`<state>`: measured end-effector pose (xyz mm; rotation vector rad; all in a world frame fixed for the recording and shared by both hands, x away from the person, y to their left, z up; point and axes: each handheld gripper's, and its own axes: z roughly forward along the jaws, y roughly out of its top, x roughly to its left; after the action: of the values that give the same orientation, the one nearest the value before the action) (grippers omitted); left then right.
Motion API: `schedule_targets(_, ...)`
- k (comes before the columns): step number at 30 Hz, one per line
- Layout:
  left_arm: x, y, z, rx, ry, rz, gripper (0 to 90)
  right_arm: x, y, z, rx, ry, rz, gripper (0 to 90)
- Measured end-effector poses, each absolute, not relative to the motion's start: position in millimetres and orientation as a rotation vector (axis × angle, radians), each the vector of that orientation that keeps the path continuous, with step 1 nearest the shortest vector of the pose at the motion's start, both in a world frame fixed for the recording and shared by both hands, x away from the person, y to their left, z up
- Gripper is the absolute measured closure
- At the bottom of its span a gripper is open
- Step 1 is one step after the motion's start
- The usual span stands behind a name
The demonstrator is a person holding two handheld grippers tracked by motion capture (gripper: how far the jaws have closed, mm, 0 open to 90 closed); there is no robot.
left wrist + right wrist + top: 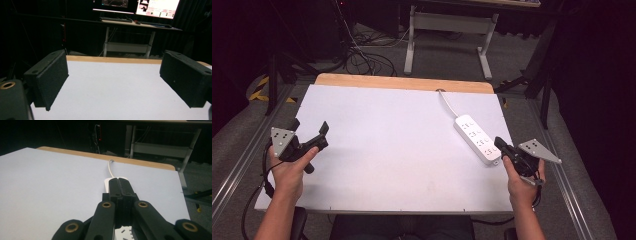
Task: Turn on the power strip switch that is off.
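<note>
The power strip lies untouched at right of the frame, right gripper pressed together empty beside it, left gripper spread apart; seemingly nothing begun.

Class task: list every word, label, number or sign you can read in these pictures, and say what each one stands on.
None can be read.
The monitors behind the table show text too small and blurred to read.
The power strip bears no readable marking.

Beyond our tabletop's far edge we see grey carpet, tangled cables, a white-legged desk carrying lit monitors, and darkness.
</note>
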<state>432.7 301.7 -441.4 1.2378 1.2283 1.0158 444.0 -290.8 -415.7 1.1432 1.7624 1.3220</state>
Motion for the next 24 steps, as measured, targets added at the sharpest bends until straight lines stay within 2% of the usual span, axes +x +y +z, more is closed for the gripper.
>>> schedule_targets(24, 433, 301, -442, 1.267, 1.213, 1.022, 10.0, 492, -289, -414, 1.275, 1.897, 1.176, 90.0)
